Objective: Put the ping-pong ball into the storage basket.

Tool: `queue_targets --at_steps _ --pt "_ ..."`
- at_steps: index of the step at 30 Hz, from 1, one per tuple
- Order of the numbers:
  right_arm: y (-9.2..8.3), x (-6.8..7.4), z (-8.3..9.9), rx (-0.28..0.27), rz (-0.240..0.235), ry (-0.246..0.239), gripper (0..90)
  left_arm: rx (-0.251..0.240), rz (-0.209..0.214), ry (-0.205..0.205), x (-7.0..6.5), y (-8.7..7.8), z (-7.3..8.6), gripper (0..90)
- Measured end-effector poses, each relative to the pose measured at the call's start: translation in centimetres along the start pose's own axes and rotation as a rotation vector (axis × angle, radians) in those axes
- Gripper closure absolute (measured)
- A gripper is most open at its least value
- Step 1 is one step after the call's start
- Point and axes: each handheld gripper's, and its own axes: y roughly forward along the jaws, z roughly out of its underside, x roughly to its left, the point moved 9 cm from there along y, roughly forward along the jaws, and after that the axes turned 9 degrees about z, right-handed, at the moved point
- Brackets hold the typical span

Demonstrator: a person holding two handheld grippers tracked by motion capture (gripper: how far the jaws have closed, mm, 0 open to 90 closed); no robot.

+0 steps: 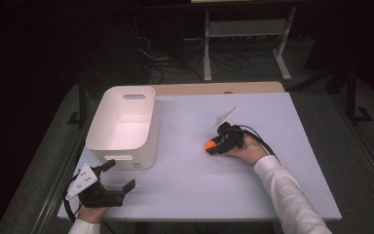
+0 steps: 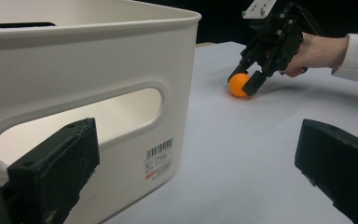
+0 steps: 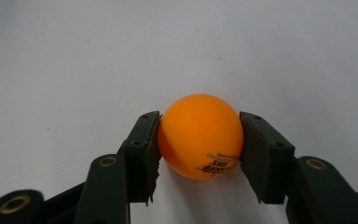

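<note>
My right gripper point(image 3: 199, 144) clamps the orange ping-pong ball point(image 3: 200, 135) mid-table point(image 1: 272, 195), toward its right edge. Left gripper point(image 1: 121, 174) gapes empty at the near-left corner beside the white bin point(image 1: 121, 122).

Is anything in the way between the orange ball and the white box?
Nothing visible is. The ball sits between the right gripper jaws on the table, and only bare tabletop lies between it and the box.
</note>
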Motion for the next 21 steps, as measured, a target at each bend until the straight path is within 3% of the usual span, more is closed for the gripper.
queue_targets --at_steps 21 --pt "-2.2 -0.2 -0.9 -0.019 -0.011 -0.011 49.3 -0.005 0.004 -0.002 -0.1 0.1 -0.1 0.0"
